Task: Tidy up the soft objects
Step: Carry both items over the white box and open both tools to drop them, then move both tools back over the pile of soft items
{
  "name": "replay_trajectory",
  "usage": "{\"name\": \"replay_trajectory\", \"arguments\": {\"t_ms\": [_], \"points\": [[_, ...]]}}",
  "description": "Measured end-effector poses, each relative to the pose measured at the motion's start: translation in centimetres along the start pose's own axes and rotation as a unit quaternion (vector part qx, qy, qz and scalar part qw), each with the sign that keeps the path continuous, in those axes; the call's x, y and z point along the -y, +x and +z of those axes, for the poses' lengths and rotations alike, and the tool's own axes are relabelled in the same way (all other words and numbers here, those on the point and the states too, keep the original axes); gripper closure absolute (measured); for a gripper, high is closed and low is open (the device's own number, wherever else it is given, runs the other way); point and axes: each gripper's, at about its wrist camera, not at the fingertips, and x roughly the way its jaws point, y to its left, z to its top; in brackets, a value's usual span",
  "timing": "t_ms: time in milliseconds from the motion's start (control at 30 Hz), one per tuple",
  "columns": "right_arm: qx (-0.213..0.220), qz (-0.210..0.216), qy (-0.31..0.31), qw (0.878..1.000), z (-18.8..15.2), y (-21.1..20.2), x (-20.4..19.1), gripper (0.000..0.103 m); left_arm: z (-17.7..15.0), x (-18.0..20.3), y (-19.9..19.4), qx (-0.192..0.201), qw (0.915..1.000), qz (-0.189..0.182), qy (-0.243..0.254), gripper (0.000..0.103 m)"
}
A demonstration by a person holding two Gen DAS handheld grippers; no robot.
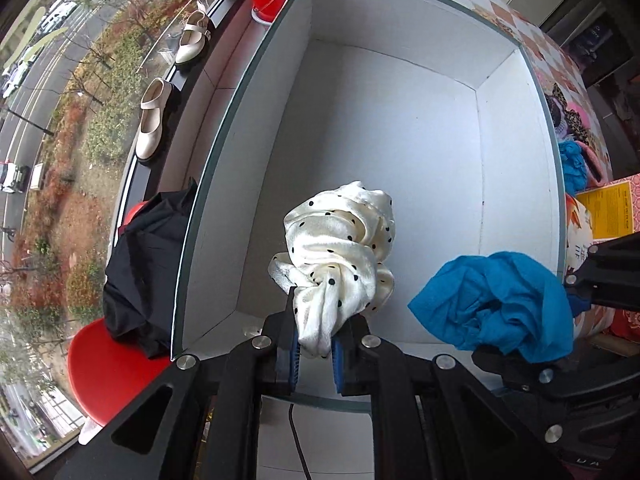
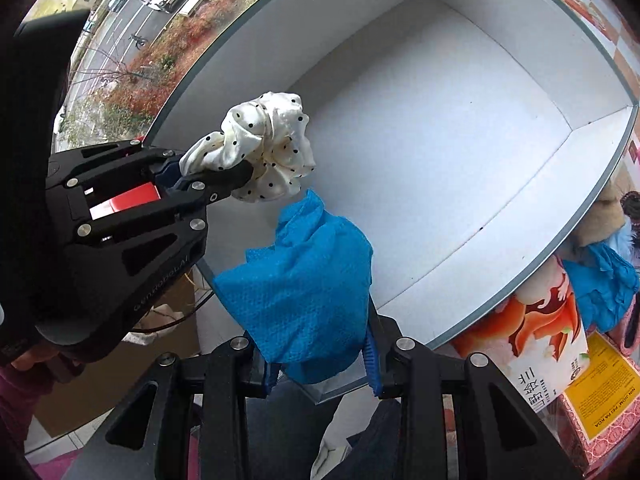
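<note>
Scrunchie (image 1: 340, 248) and blue cloth (image 2: 304, 284) gripped above white box (image 1: 400, 140).

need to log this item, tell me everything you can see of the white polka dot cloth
The polka dot cloth is cream-white, satiny and shiny, with small black dots. It is bunched into a crumpled wad with gathered, ruffled folds. The left gripper is shut on its lower end, holding it above the open white box, clear of the floor. It hangs near the blue cloth; whether they touch is unclear.

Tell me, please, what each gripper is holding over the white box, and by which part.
The left gripper pinches the polka-dot scrunchie by one bunched edge; the right gripper clamps the blue cloth by its lower bunched end.
</note>
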Motion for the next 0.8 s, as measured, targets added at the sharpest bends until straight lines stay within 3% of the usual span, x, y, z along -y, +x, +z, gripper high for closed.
{"name": "replay_trajectory", "arguments": {"t_ms": [267, 500, 567, 600, 633, 667, 700, 800], "points": [[-0.016, 0.012, -0.022, 1.0, 0.7, 0.7, -0.4, 0.068, -2.2, -0.7, -0.2, -0.007, 0.9997, 0.0, -0.023, 0.089], [0.012, 0.002, -0.016, 1.0, 3.0, -0.9, 1.5, 0.068, -2.1, -0.6, -0.9, 0.009, 0.9995, 0.002, -0.031, 0.086], [0.022, 0.004, -0.012, 1.0, 3.3, -1.4, 1.4, 0.068, -2.0, -0.5, -1.4, 0.021, 0.9992, 0.011, -0.031, 0.078], [0.03, 0.005, -0.01, 0.999, 3.5, -1.8, 1.7, 0.066, -1.9, -0.4, -1.7, 0.026, 0.9991, 0.014, -0.03, 0.066], [0.038, 0.008, -0.008, 0.999, 3.8, -2.1, 2.0, 0.058, -1.8, -0.4, -2.0, 0.03, 0.9989, 0.018, -0.031, 0.044], [0.043, 0.009, -0.004, 0.999, 3.9, -2.5, 2.2, 0.031, -1.7, -0.4, -2.2, 0.036, 0.9985, 0.024, -0.032, 0.036], [0.053, 0.001, 0.004, 0.999, 4.2, -3.0, 2.6, 0.02, -1.6, -0.6, -2.6, 0.045, 0.9978, 0.031, -0.039, 0.026], [0.078, -0.013, 0.029, 0.996, 4.6, -5.2, 4.3, 0.014, -1.3, -0.8, -3.9, 0.065, 0.996, 0.018, -0.059, 0.022]]}}
